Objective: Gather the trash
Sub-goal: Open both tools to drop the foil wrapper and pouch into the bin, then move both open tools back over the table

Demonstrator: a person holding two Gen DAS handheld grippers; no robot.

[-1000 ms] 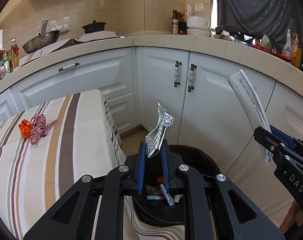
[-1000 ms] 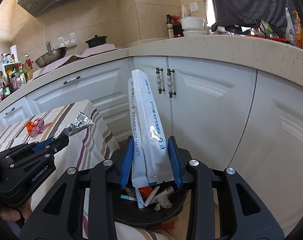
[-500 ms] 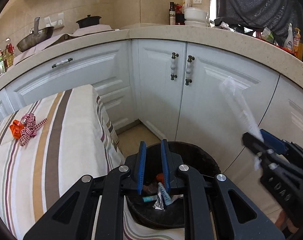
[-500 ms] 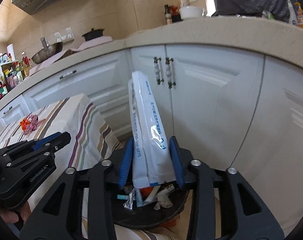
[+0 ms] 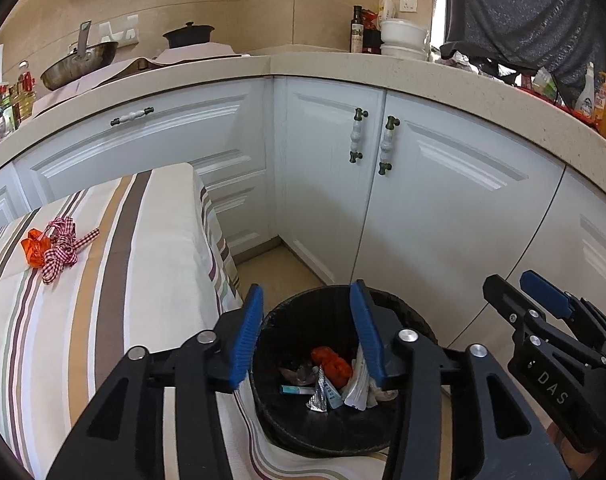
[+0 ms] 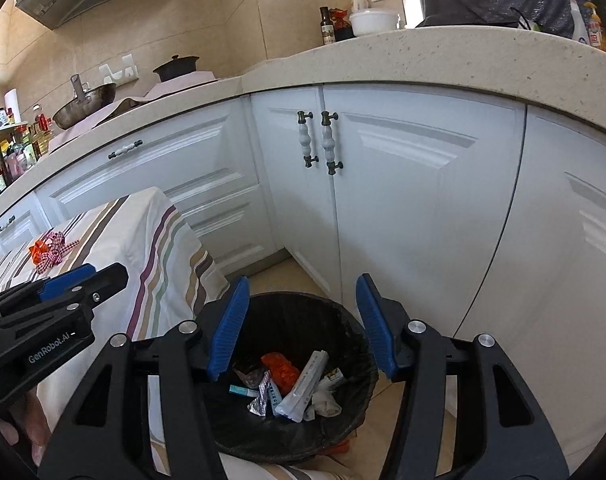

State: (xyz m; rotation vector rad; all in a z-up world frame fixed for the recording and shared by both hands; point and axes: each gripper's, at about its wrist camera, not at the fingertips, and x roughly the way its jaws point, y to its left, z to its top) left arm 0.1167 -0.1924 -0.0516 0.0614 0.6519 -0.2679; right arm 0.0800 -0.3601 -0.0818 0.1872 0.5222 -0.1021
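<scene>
Trash point(image 6: 299, 388) sits in bin point(image 6: 355, 336), both claws point(image 5: 307, 336) point(image 6: 303, 324) released and empty; ribbon point(image 5: 59, 246) on counter point(image 5: 143, 240) risks being missed.

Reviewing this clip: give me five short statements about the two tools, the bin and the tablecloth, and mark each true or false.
1. Both tools are open and hold nothing. True: the left tool and right tool have their jaws spread over the trash bin.
2. The long white packet lies inside the bin. True.
3. The bin holds no trash. False: it holds wrappers, including a silver foil wrapper and an orange wrapper.
4. The gingham ribbon lies in the bin. False: it rests on the striped tablecloth.
5. The cabinet doors stand open. False: they are closed.
</scene>
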